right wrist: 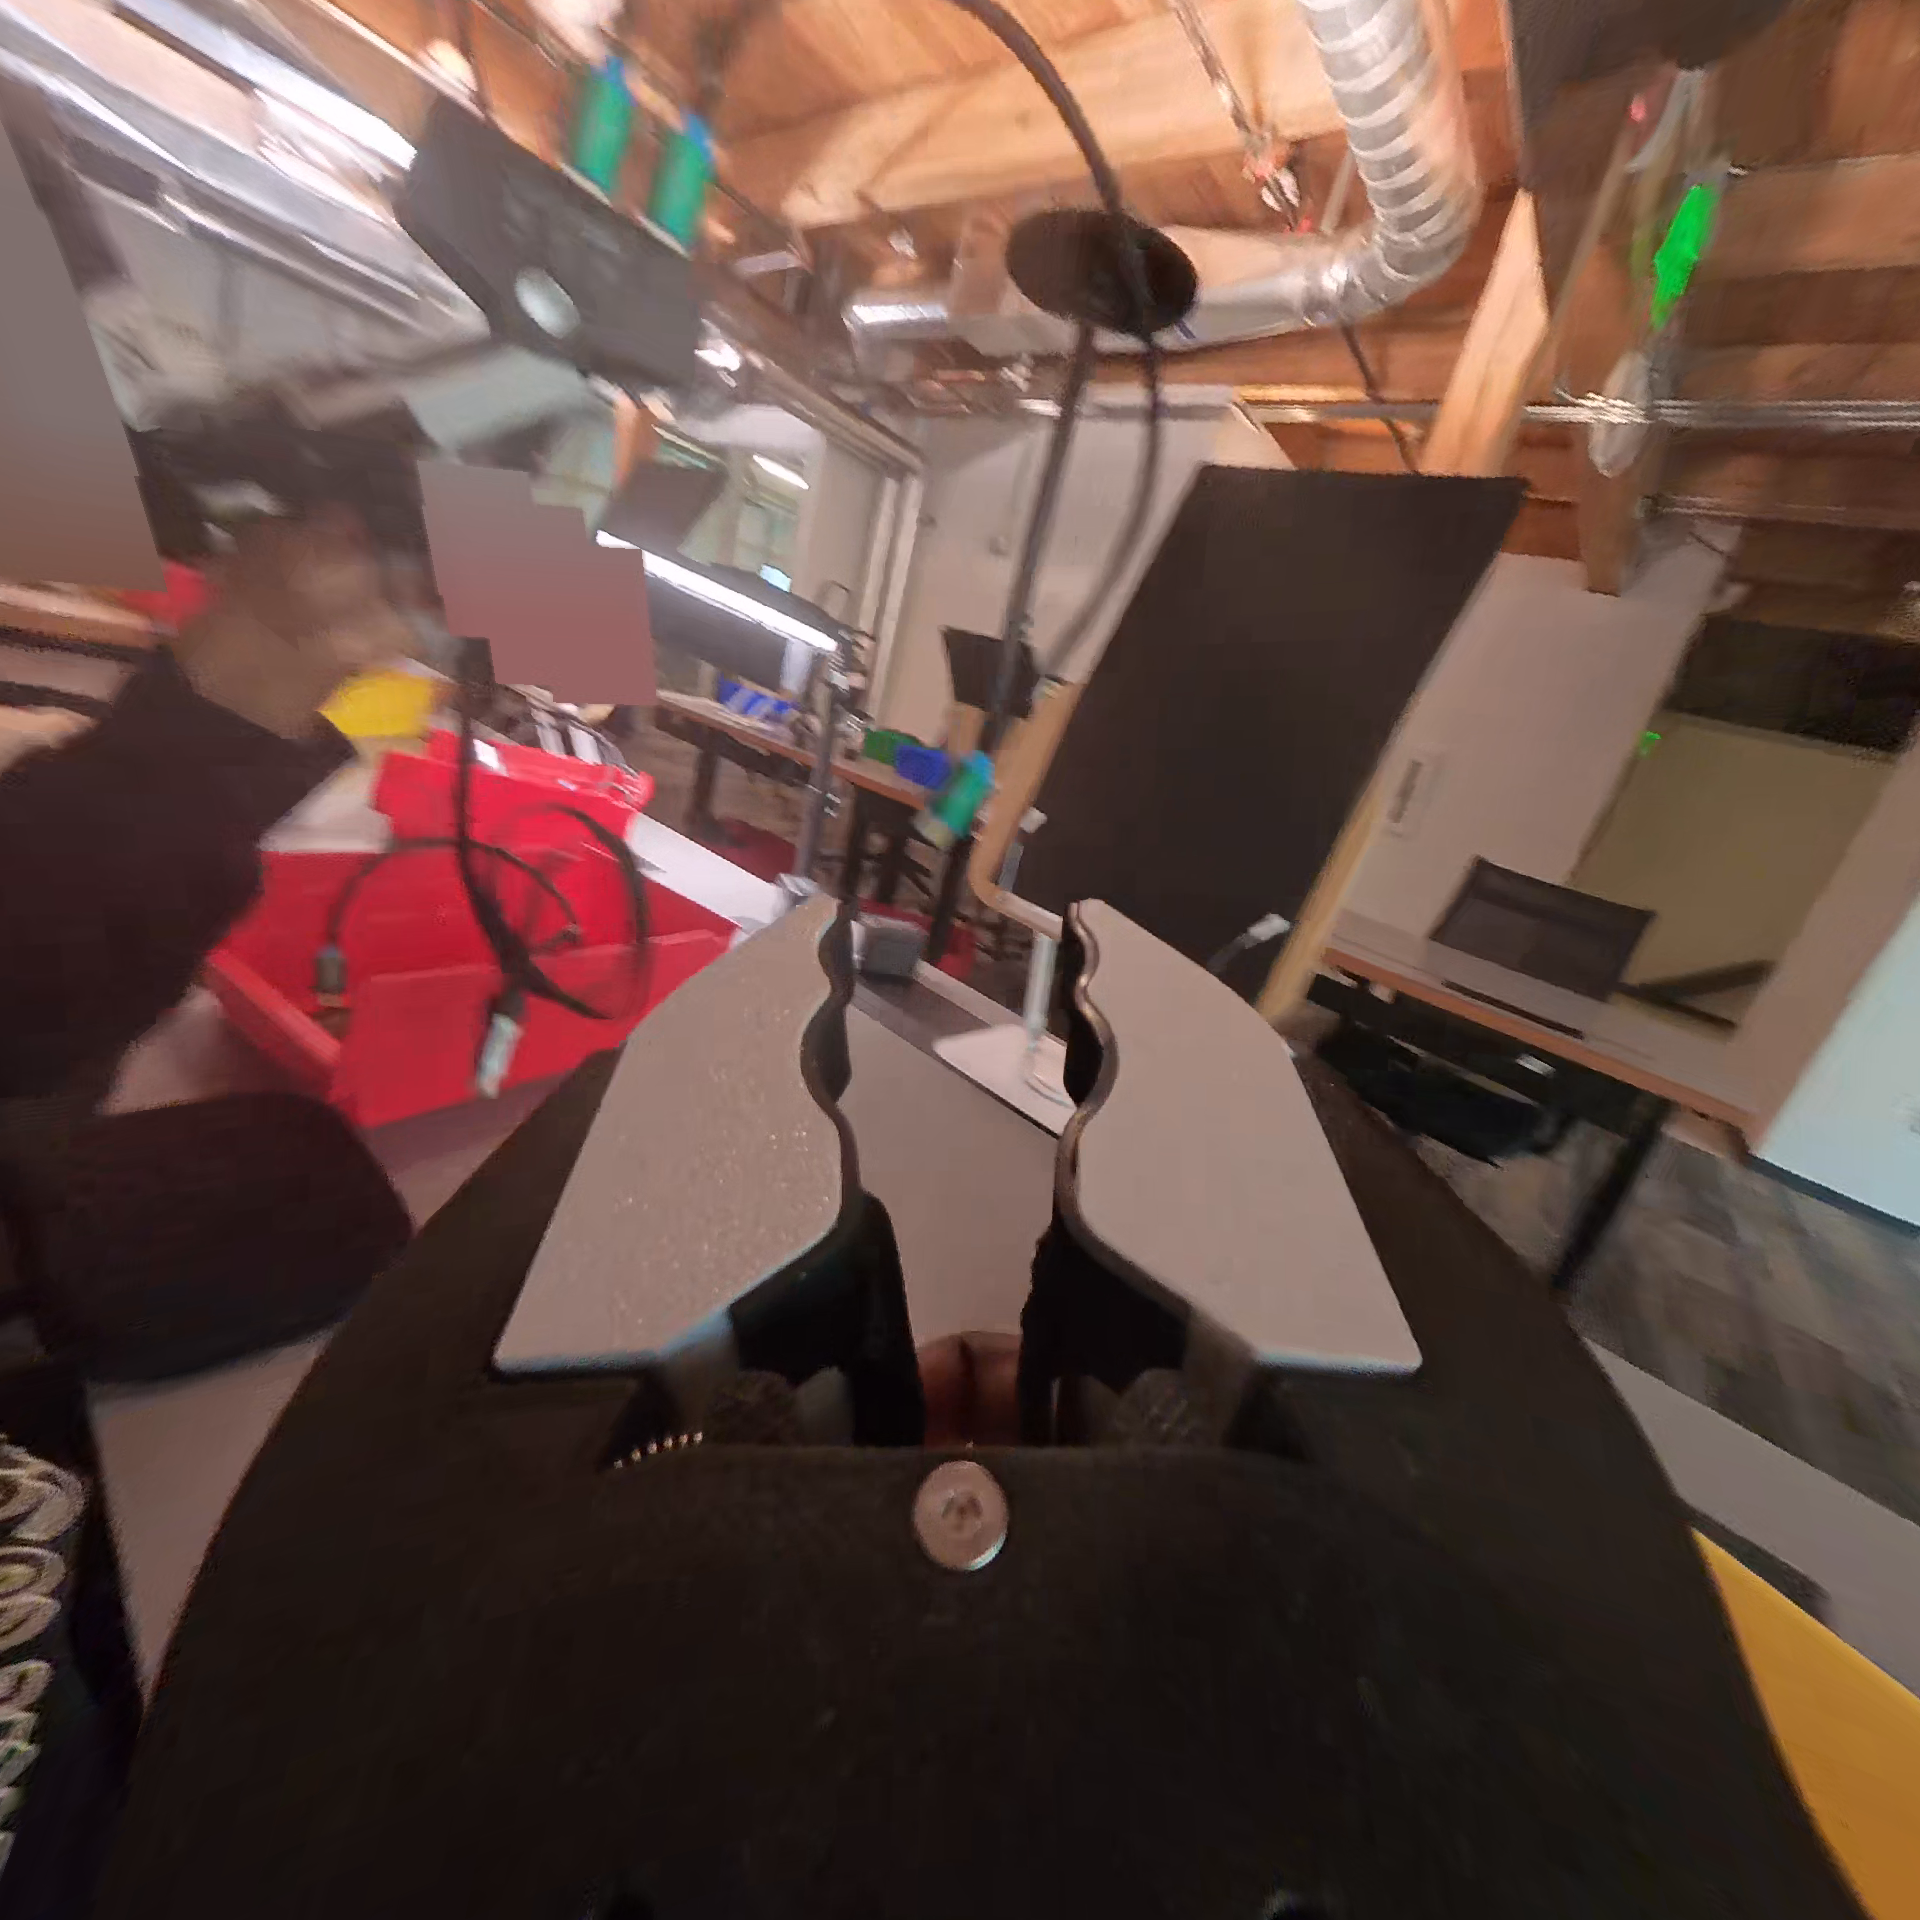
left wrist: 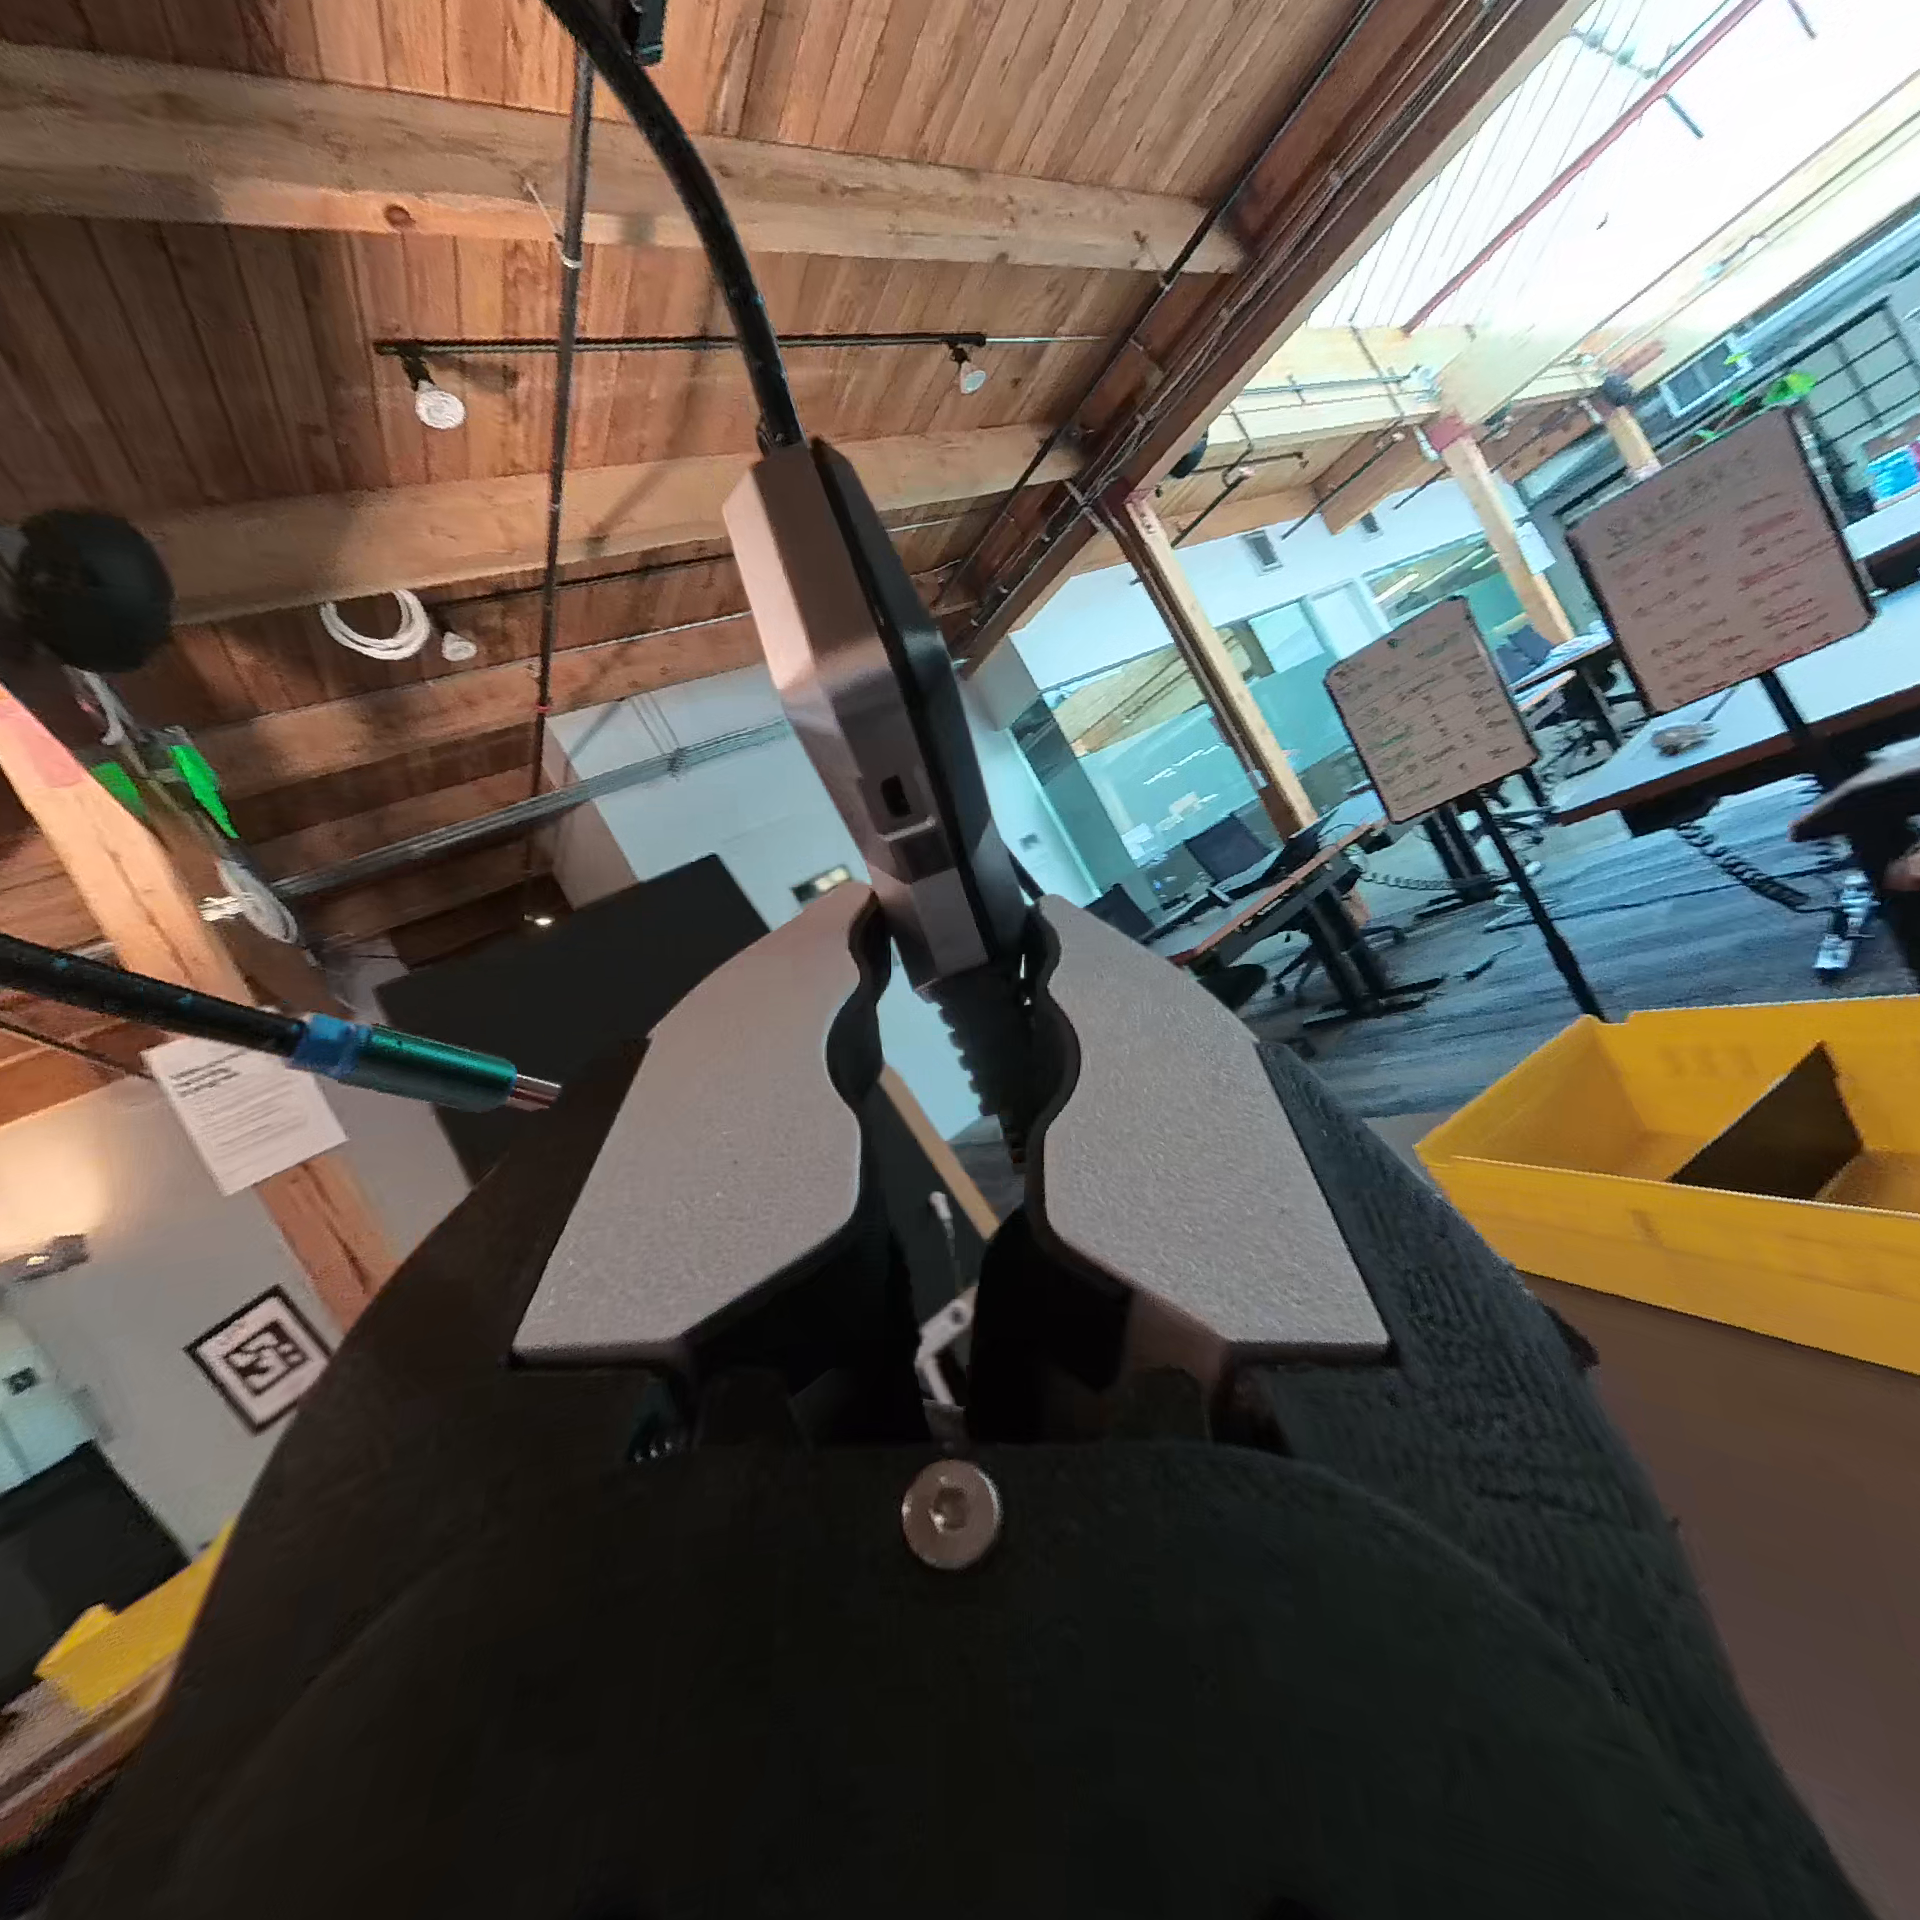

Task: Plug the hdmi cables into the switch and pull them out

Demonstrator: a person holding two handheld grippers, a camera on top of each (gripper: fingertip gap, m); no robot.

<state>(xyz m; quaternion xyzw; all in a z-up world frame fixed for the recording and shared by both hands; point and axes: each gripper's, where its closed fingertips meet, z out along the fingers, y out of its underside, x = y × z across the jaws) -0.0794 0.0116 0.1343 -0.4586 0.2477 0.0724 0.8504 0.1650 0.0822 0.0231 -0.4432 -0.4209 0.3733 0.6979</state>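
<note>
My left gripper is shut on the lower end of a slim grey-and-black switch and holds it upright in the air. A black cable runs up out of the switch's top. A small port shows on the switch's side. A black cable with a teal plug and a blue band comes in from the left; its metal tip is free, left of the gripper and apart from the switch. My right gripper is open and empty above the grey table. The right wrist view is blurred.
A yellow bin with a cardboard divider stands at the right. A red bin with loose cables sits at the left beside a person in black. A black panel stands behind the table. A blurred black box with two green plugs shows upper left.
</note>
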